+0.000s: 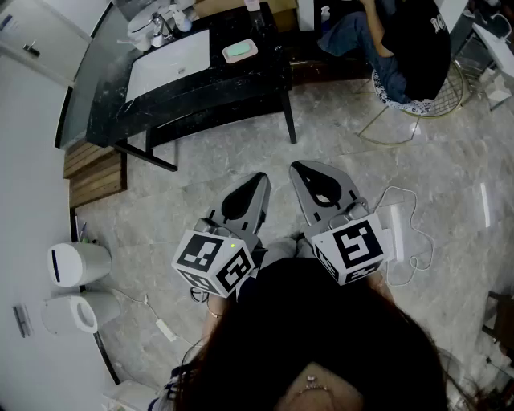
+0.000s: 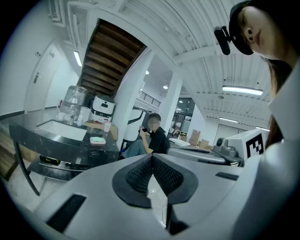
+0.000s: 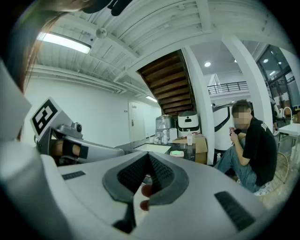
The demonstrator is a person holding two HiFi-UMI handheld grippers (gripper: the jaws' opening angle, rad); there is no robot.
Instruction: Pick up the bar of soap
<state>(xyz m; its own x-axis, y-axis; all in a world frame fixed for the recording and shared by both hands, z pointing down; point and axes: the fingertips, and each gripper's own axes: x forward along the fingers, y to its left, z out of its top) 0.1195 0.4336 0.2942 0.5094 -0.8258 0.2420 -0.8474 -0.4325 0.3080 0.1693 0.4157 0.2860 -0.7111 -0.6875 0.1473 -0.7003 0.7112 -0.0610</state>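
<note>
The bar of soap [image 1: 238, 50] is pale green and lies in a white dish on the black table [image 1: 201, 88], far ahead of me. It also appears small in the left gripper view as the soap [image 2: 97, 139] and in the right gripper view as the soap [image 3: 176, 153]. Both grippers hang side by side over the marble floor, close to my body and well short of the table. My left gripper [image 1: 263, 178] is shut with nothing in it, its tips [image 2: 152, 157] meeting. My right gripper [image 1: 297, 167] is likewise shut and empty [image 3: 149, 154].
A white sink [image 1: 169, 60] is set in the table, with bottles and a water jug [image 1: 161, 20] behind it. A seated person in black [image 1: 409, 40] is at the far right on a wire chair. White bins [image 1: 76, 263] stand left; a cable [image 1: 409, 229] lies on the floor.
</note>
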